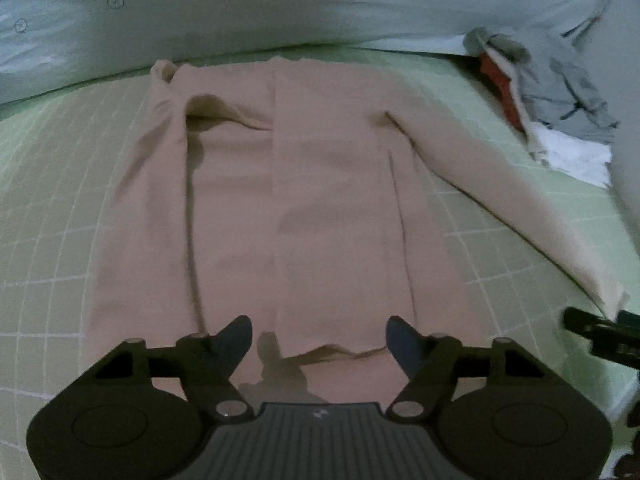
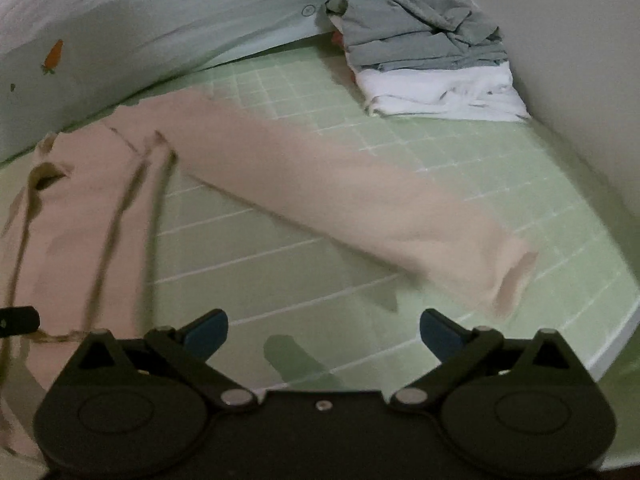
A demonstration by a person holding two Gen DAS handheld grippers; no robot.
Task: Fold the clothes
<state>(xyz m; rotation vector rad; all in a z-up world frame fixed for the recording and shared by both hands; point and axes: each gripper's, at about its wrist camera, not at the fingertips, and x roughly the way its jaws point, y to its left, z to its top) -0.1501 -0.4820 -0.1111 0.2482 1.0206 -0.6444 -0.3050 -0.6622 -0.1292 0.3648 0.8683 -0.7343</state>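
A pink long-sleeved top (image 1: 328, 184) lies flat on the green checked bed sheet (image 1: 52, 200). Its left side is folded over the body; its right sleeve (image 1: 516, 204) stretches out to the right. My left gripper (image 1: 319, 338) is open and empty, hovering over the top's hem. My right gripper (image 2: 324, 332) is open and empty above the bare sheet (image 2: 500, 168), just short of the outstretched sleeve (image 2: 360, 204) and its cuff (image 2: 512, 280). The right gripper's tip shows in the left wrist view (image 1: 600, 332) beside the cuff.
A pile of folded clothes, grey on white (image 2: 432, 52), sits at the far right corner by the wall (image 2: 580, 80); it also shows in the left wrist view (image 1: 560, 112). A pale quilt with carrot prints (image 1: 280, 4) lies along the back. The bed's edge (image 2: 616, 344) is at the right.
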